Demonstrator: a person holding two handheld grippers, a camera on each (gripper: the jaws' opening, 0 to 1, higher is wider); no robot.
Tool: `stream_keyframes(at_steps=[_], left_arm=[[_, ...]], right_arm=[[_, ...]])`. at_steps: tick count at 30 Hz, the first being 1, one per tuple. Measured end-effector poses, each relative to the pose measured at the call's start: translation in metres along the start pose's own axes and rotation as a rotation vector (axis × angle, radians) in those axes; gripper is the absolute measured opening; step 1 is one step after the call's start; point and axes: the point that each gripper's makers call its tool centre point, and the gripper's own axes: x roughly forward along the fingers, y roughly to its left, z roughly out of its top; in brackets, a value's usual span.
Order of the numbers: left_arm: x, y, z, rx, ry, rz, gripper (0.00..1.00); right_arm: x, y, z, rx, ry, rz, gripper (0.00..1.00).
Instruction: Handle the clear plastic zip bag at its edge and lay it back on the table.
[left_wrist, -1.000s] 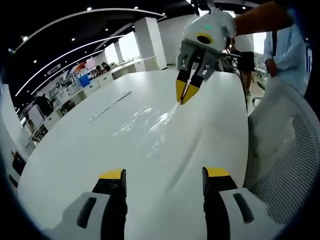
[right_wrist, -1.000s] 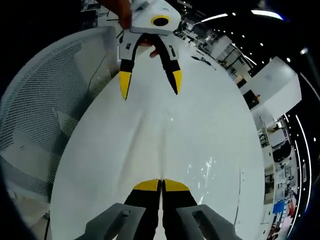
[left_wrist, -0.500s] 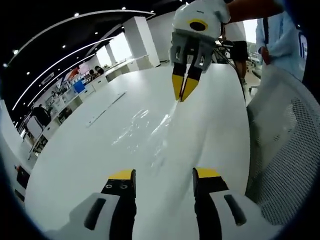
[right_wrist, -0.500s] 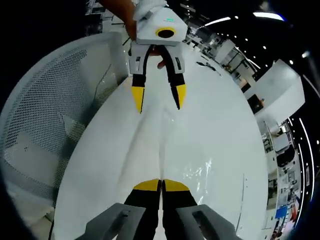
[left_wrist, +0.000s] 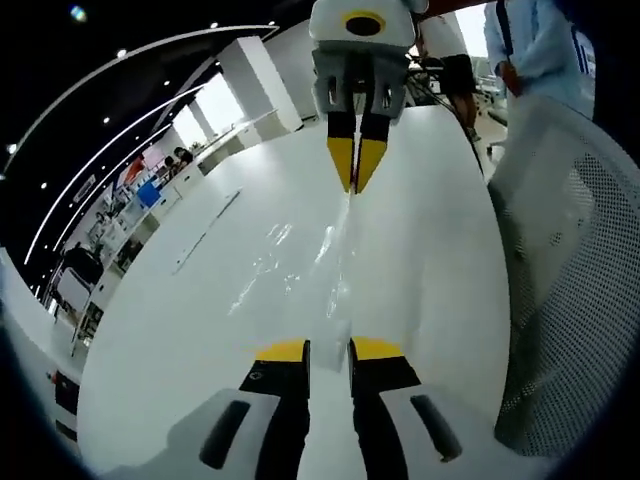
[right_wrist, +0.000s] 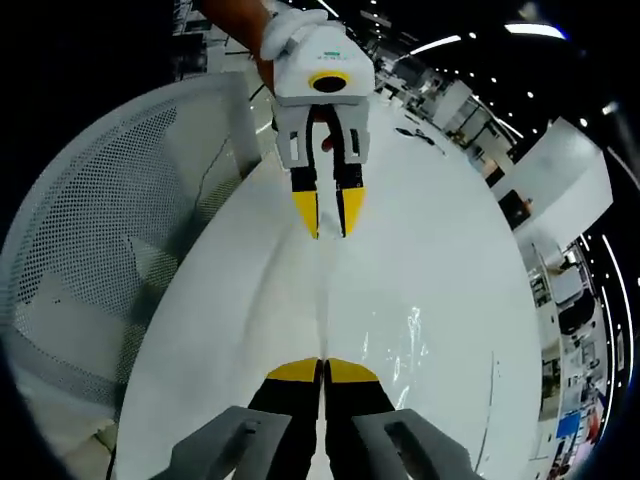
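The clear plastic zip bag (left_wrist: 300, 265) lies stretched over the white table (left_wrist: 170, 330), its crinkled film catching highlights between the two grippers; in the right gripper view it shows as glints on the table (right_wrist: 405, 340). The right gripper (left_wrist: 353, 186) has its yellow-tipped jaws pressed together on the far edge of the bag, where a raised fold of film runs down from the tips. In its own view the same jaws meet with no gap (right_wrist: 322, 368). The left gripper (left_wrist: 328, 350) has its jaws nearly closed, with a narrow slot between them, and the near edge of the bag sits in that slot; whether the film is firmly pinched cannot be told. Seen from the right gripper view, the left gripper (right_wrist: 327, 228) points down at the table, held by a gloved hand (right_wrist: 285, 22), jaws a small way apart. A white mesh chair (right_wrist: 110, 250) stands beside the table. Compared with a second ago, the left jaws have narrowed from wide open to almost shut, while the right jaws remain clamped.
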Motion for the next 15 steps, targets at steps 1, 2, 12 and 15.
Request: stream_keyframes(at_steps=[1,2,12,15], left_arm=[[-0.0004,0.0001,0.0003,0.003,-0.001,0.001,0.11],[-0.0007,0.0006,0.0003,0.006,-0.001,0.001,0.1],[-0.0017,-0.0061,0.0041,0.017,-0.009,-0.039,0.0],[-0.0023,-0.0078,0.0076,0.001,-0.017,-0.047,0.0]], right_arm=[[-0.0002,0.0001,0.0004,0.006,-0.001,0.001,0.0],[-0.0008,0.0002,0.0013,0.016,-0.005,0.001,0.0],[-0.0019,0.0075,-0.0015,0.091,-0.004,0.022,0.0],[-0.0021,0.009,-0.0033,0.136,-0.001,0.018,0.0]])
